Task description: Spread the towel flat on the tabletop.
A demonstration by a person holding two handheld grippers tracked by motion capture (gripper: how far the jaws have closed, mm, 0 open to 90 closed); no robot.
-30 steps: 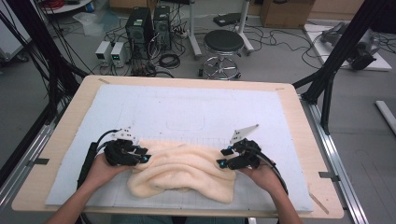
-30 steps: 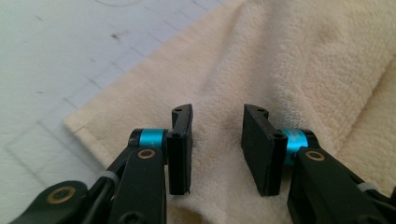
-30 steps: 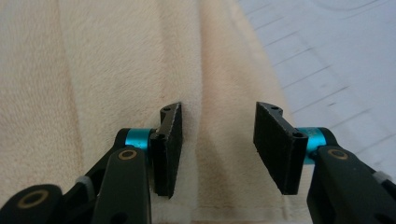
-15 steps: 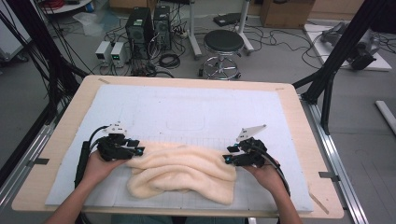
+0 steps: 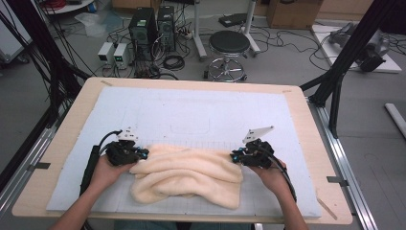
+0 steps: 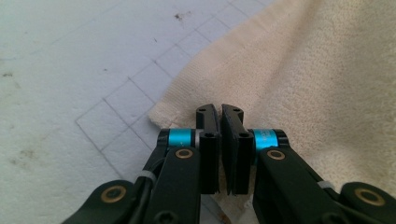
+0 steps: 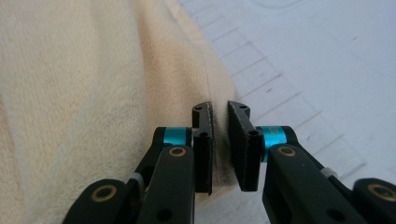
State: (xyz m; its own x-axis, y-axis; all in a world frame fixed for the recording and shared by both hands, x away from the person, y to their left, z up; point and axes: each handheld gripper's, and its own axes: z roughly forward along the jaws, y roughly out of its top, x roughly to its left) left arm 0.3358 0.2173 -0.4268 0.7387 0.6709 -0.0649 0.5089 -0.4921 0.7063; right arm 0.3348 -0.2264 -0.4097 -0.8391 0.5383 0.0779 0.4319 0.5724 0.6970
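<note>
The towel [image 5: 189, 175] is cream; the mat [image 5: 201, 110] pale blue-white with a faint grid; the table [image 5: 76, 108] rim light wood.

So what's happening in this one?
A person holds a gripper in each hand at a cream towel lying bunched on the white mat. The left gripper has just closed on the towel's left corner; the right gripper has been closing on the right edge, its jaws nearly together.

Cream towel [image 5: 189, 176] crumpled, near table's front edge.
</note>
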